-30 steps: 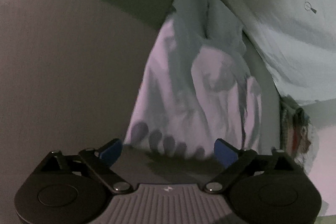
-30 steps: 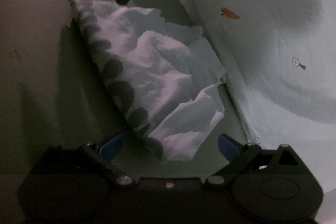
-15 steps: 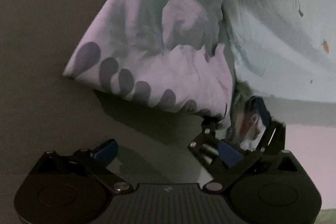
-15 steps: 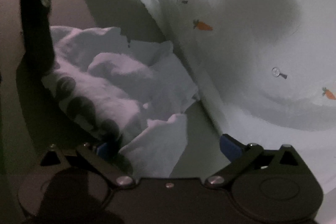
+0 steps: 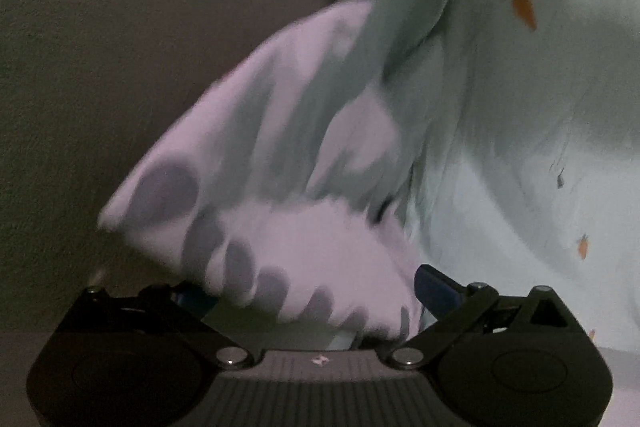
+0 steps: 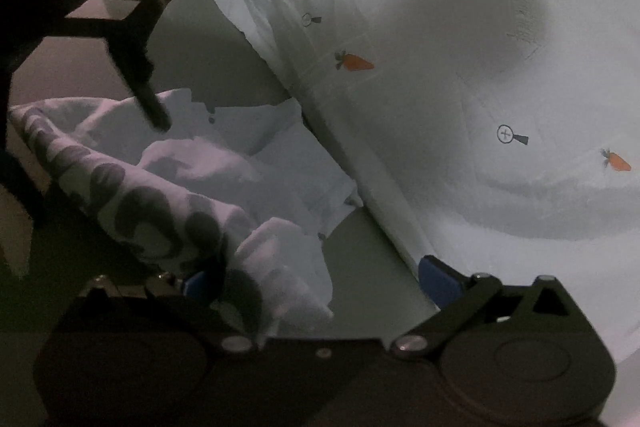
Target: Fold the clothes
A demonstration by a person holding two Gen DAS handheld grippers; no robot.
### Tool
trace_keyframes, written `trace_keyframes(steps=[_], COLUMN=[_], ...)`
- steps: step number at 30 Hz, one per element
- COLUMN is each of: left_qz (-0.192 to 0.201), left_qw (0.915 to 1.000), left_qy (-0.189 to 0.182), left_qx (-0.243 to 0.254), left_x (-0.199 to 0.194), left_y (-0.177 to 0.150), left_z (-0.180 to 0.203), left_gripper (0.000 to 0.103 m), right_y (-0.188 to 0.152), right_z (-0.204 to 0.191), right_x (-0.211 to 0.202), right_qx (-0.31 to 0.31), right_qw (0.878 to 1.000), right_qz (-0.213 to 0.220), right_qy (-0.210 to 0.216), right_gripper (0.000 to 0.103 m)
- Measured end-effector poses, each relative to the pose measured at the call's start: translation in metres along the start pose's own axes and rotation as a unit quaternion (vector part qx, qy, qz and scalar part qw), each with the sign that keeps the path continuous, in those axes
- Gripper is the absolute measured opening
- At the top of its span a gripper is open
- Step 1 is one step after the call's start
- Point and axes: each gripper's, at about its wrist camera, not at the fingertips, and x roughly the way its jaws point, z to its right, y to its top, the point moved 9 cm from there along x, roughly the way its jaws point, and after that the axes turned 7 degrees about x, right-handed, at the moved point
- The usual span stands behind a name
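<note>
A crumpled white garment (image 5: 304,155) with a row of dark grey blots along its hem lies on a dull grey surface. The left gripper (image 5: 316,293) is open, and the blotted hem sits between its blue-padded fingers (image 5: 434,287). In the right wrist view the same garment (image 6: 192,167) lies at the left. The right gripper (image 6: 316,283) is open too, with the garment's near corner bunched against its left pad (image 6: 196,285). The left gripper shows there as a dark shape, one of its fingers (image 6: 154,107) resting on the cloth's far side.
A pale sheet printed with small carrots (image 6: 460,107) covers the right side, and its edge runs diagonally beside the garment. It appears again on the right as the carrot sheet (image 5: 540,107). Bare grey surface (image 5: 120,67) lies to the left.
The left gripper has closed in on the garment, so the blotted hem now lies between its fingers. The right gripper has moved up to the near corner. The cloth has bunched up.
</note>
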Motion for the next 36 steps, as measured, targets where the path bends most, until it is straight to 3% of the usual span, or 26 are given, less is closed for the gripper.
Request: trace_keyframes(steps=[3, 8, 15, 17, 21, 22, 23, 26, 28, 29, 30, 32, 36], left_qz=[0.019, 0.019, 0.017, 0.015, 0.011, 0.009, 0.008, 0.017, 0.027, 0.031, 0.035, 0.04, 0.041], left_qw=[0.9993, 0.9995, 0.9998, 0.9994, 0.9983, 0.9982, 0.9982, 0.9979, 0.9959, 0.9944, 0.9928, 0.9911, 0.9907], left_qy=[-0.021, -0.01, -0.005, 0.003, 0.015, 0.017, 0.02, 0.049, 0.084, 0.1, 0.114, 0.126, 0.128], left_qx=[-0.025, -0.022, 0.008, 0.03, 0.056, 0.056, 0.056, 0.038, 0.02, 0.011, 0.002, -0.011, -0.017], left_x=[0.002, 0.004, -0.011, -0.011, -0.008, -0.007, -0.006, -0.004, -0.007, -0.01, -0.015, -0.027, -0.058], left_y=[0.018, 0.021, 0.024, 0.024, 0.024, 0.024, 0.025, 0.028, 0.03, 0.031, 0.032, 0.029, 0.016], left_z=[0.004, 0.006, 0.014, 0.02, 0.025, 0.024, 0.022, 0.011, 0.006, 0.004, 0.002, -0.003, -0.009], left_gripper=[0.094, 0.088, 0.088, 0.088, 0.088, 0.088, 0.088, 0.084, 0.064, 0.049, 0.031, 0.016, 0.014], right_y=[-0.003, -0.006, -0.017, -0.024, -0.033, -0.033, -0.032, -0.029, -0.025, -0.023, -0.022, -0.022, -0.018], right_z=[-0.002, -0.005, -0.043, -0.059, -0.068, -0.067, -0.063, -0.057, -0.057, -0.057, -0.059, -0.061, -0.057], right_x=[-0.003, -0.003, -0.025, -0.022, 0.003, 0.01, 0.016, 0.027, 0.025, 0.023, 0.019, 0.008, -0.026], right_qx=[-0.005, -0.006, -0.074, -0.109, -0.114, -0.111, -0.105, -0.097, -0.099, -0.105, -0.115, -0.12, -0.079], right_qw=[1.0, 1.0, 0.992, 0.989, 0.987, 0.988, 0.988, 0.987, 0.984, 0.982, 0.98, 0.976, 0.968], right_qz=[0.003, 0.004, 0.015, 0.001, -0.039, -0.049, -0.058, -0.064, -0.059, -0.055, -0.05, -0.041, -0.027], right_qy=[0.003, 0.013, 0.098, 0.103, 0.104, 0.1, 0.094, 0.114, 0.135, 0.144, 0.155, 0.178, 0.238], right_gripper=[0.102, 0.102, 0.101, 0.102, 0.102, 0.09, 0.065, 0.04, 0.025, 0.018, 0.016, 0.012, 0.01])
